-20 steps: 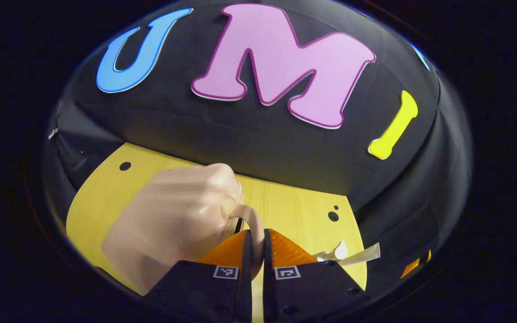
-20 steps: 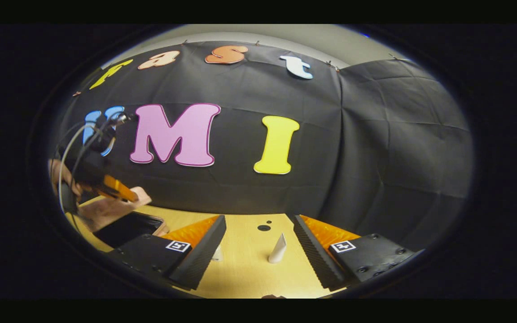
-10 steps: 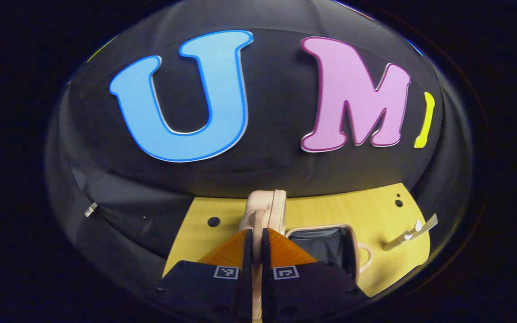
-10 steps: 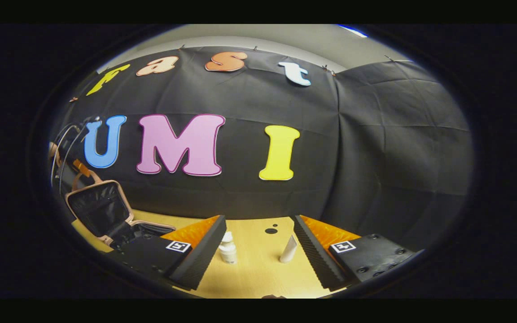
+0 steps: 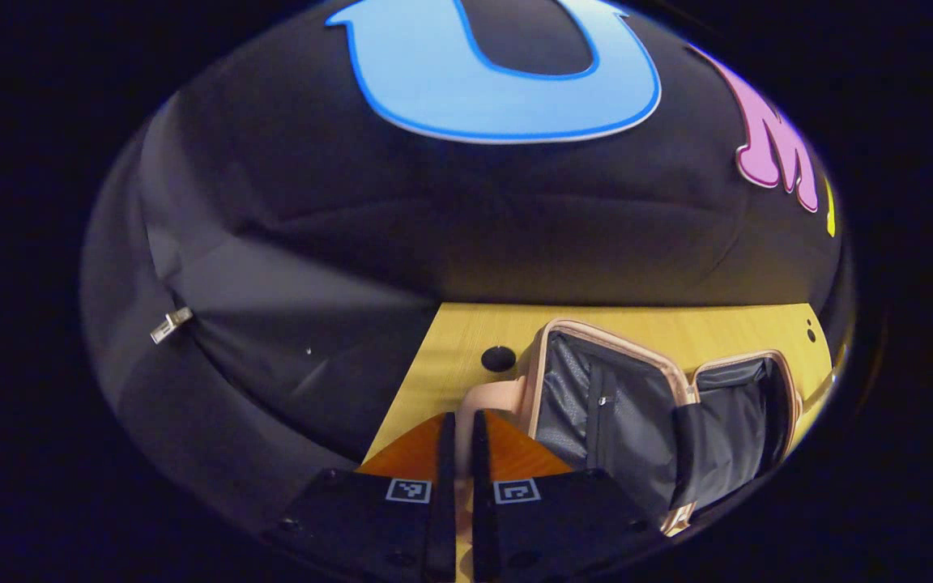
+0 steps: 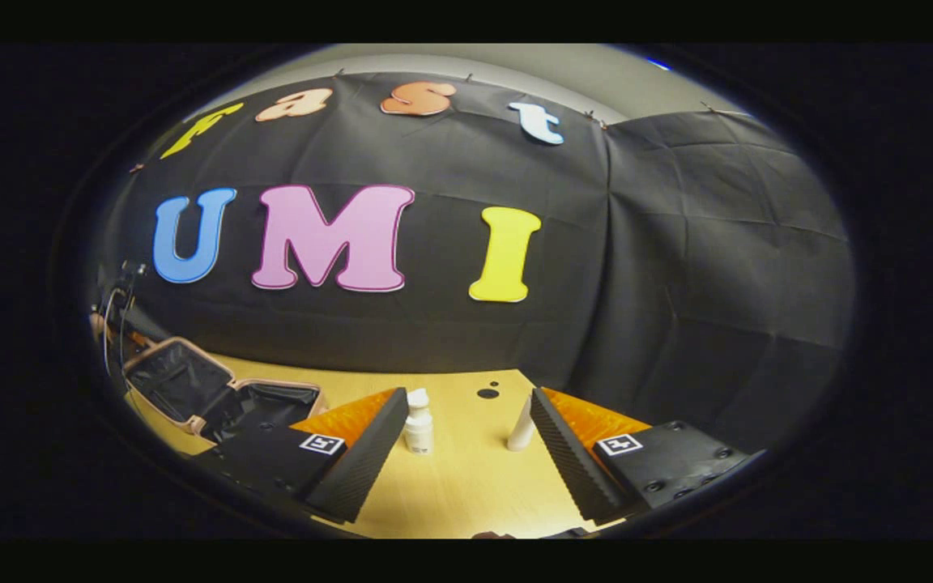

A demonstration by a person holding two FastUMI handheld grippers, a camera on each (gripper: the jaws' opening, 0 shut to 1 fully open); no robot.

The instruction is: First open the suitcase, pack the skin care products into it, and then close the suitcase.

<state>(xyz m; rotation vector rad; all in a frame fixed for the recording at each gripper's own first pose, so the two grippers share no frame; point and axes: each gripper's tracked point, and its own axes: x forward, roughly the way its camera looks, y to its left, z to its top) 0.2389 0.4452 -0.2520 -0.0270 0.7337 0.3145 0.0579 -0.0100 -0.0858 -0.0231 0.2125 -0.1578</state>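
The small pink suitcase lies open on the yellow table, both black-lined halves facing up. My left gripper is shut at the outer edge of the lid, its tips on the pink handle. In the right gripper view the open suitcase sits far left, with the left gripper and its cables behind it. My right gripper is open and holds nothing. A white bottle and a white tube stand upright on the table just beyond its fingers.
The yellow wooden table has dark round holes near the back; another hole lies beside the suitcase lid. The black cloth wall closes the table at the back and on the left side.
The left gripper swung the suitcase lid up and over by its handle until it lay open to the left. The right gripper stayed open; the bottle came into full sight between its fingers.
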